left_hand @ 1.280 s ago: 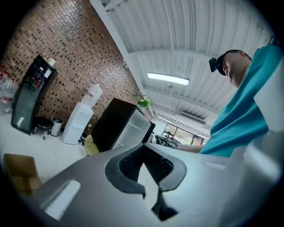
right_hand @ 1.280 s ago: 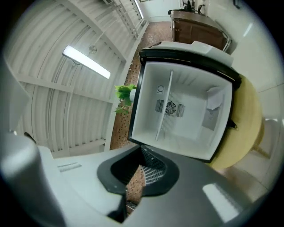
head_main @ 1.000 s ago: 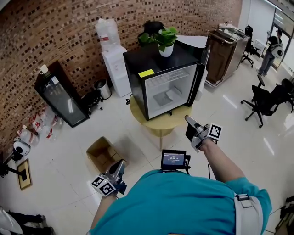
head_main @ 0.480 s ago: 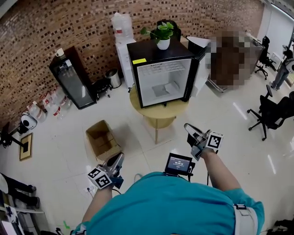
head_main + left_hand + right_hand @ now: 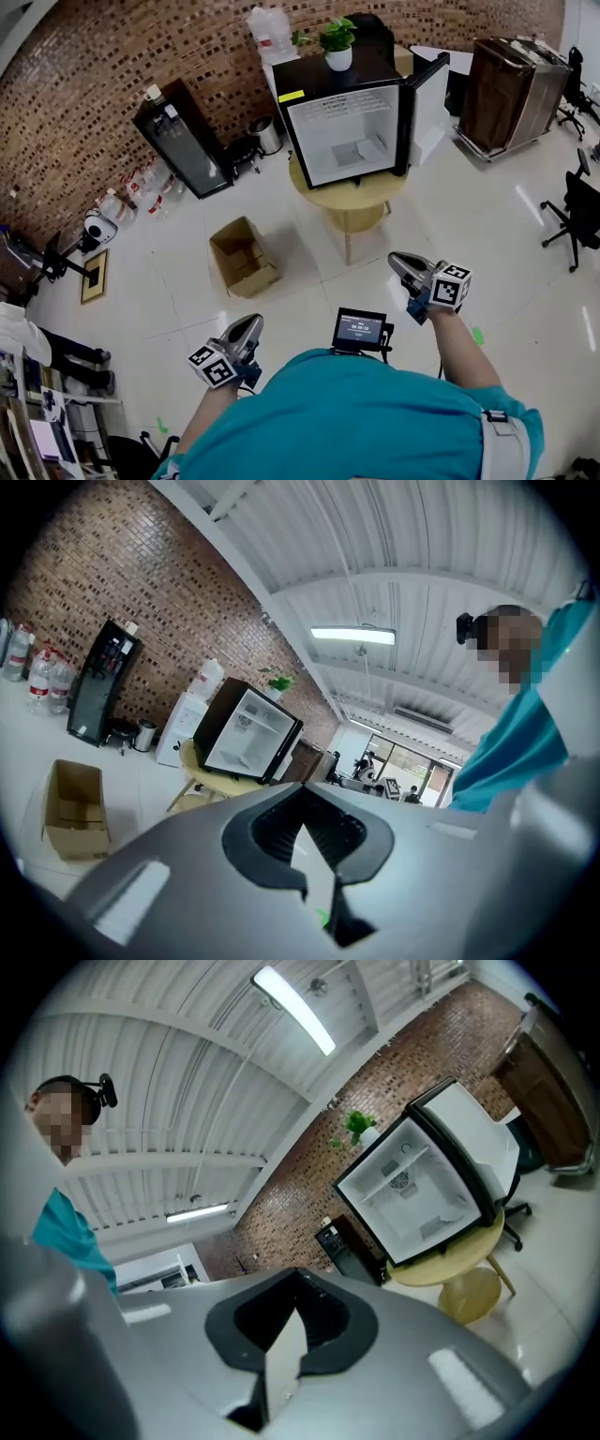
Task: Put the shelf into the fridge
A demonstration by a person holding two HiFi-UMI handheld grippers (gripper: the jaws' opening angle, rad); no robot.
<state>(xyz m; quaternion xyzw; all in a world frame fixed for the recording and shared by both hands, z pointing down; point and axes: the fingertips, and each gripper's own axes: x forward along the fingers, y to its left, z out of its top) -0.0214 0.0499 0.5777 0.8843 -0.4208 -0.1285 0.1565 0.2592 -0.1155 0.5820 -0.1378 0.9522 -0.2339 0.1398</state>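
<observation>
The small black fridge (image 5: pixel 349 131) stands on a round yellow table (image 5: pixel 352 199) far ahead, its door swung open to the right and its white inside showing. It also appears in the left gripper view as the fridge (image 5: pixel 246 738) and in the right gripper view as the fridge (image 5: pixel 422 1190). I see no loose shelf in any view. My left gripper (image 5: pixel 246 328) is held low by the person's body, shut and empty. At the right my right gripper (image 5: pixel 398 260) is also shut and holds nothing. Both are well short of the fridge.
An open cardboard box (image 5: pixel 242 256) lies on the floor left of the table. A black drinks cooler (image 5: pixel 183 141) and a water dispenser (image 5: pixel 272 28) stand by the brick wall. A potted plant (image 5: pixel 337 37) tops the fridge. A brown cabinet (image 5: pixel 511 84) and an office chair (image 5: pixel 581 211) are at the right.
The view has shifted, so the fridge now sits higher and farther off in the picture. Both grippers stay shut near the body; the right one has drifted slightly right.
</observation>
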